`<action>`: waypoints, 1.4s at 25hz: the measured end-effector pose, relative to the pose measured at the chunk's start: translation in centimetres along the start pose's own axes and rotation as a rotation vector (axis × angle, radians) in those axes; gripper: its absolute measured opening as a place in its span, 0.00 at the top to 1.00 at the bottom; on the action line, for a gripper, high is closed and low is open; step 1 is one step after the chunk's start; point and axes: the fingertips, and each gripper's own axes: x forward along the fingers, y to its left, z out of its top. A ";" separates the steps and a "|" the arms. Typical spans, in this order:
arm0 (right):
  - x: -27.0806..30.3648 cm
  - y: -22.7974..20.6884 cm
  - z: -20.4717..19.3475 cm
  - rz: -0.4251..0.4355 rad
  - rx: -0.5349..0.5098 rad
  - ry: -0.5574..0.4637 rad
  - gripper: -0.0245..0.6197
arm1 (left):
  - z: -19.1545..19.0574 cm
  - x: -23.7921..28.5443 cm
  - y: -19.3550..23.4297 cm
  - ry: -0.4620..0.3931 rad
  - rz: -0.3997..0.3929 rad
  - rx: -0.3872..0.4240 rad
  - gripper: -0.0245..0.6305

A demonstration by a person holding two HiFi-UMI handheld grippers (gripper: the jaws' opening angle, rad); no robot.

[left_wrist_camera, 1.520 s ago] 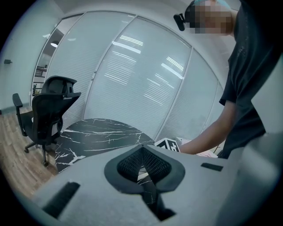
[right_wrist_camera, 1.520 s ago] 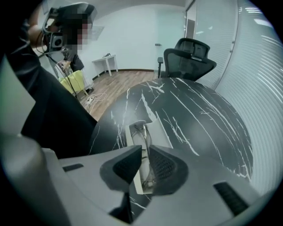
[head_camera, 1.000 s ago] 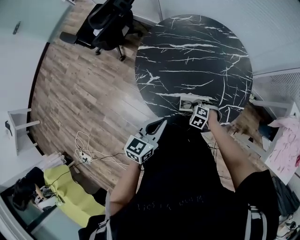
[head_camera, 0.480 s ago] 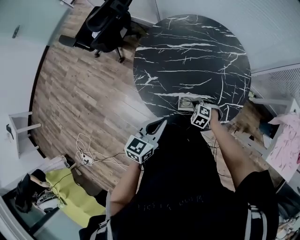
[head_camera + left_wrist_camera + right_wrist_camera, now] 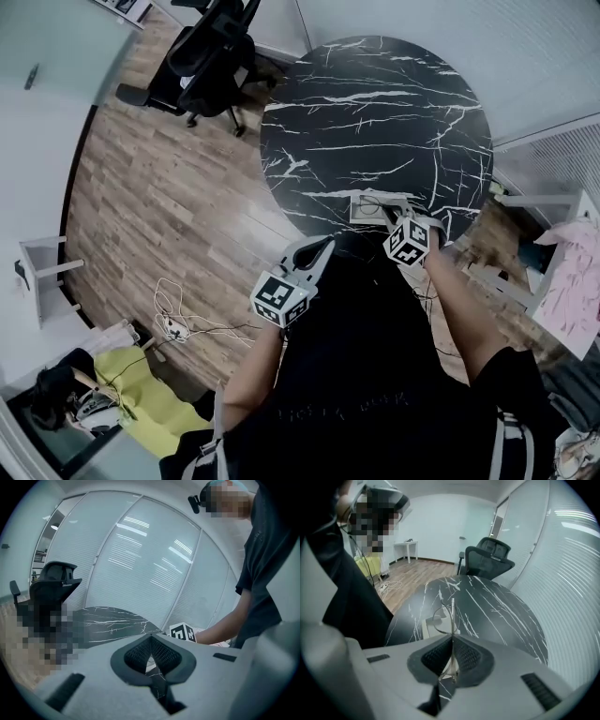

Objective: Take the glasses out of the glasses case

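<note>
1. Glasses (image 5: 453, 613) stand pinched between the jaws of the right hand-held gripper (image 5: 452, 641). In the right gripper view we see a thin metal bar rising upright from the closed pads, with a wire rim curving off to its left.
2. We find the glasses case (image 5: 428, 626), a pale grey box, lying on the surface (image 5: 501, 616) just beyond and below the held glasses, near the edge closest to the person.
3. In the head view the case is small; we think it lies open, but we cannot be sure. We also cannot tell whether the glasses touch the case or hang clear of it.
4. The surface is round and black, veined with white like marble.
5. The left hand-held gripper (image 5: 151, 641) is clenched with nothing in it: its ribbed pads meet at the tips, and only the marbled top shows through the gap behind them.
6. It hangs off the near edge of the surface, in front of the person's dark shirt (image 5: 375, 375) and well apart from the case. The right one's marker cube (image 5: 183, 632) shows beyond it.
7. A black office chair (image 5: 211, 56) stands on the wood floor (image 5: 159, 187) by the far left of the surface, and loose white cables (image 5: 173, 314) lie on the floor to the person's left
</note>
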 end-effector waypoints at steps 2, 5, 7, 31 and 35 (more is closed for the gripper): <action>-1.3 -0.5 0.3 -0.020 0.065 -0.033 0.91 | 0.1 0.1 -0.1 0.000 0.000 0.008 0.93; -3.2 -1.0 0.6 -0.044 0.159 -0.093 0.91 | 0.1 0.2 -0.4 -0.001 0.002 0.019 0.93; -4.4 -1.1 0.7 -0.056 0.204 -0.128 0.91 | 0.2 0.1 -0.6 -0.007 0.001 0.020 0.93; -17.7 -1.0 3.0 -0.142 0.532 -0.500 0.91 | 2.2 -0.6 -1.2 -0.091 0.001 -0.008 0.93; -19.6 -0.9 3.2 -0.146 0.569 -0.554 0.91 | 2.6 -0.9 -1.6 -0.101 -0.015 -0.004 0.93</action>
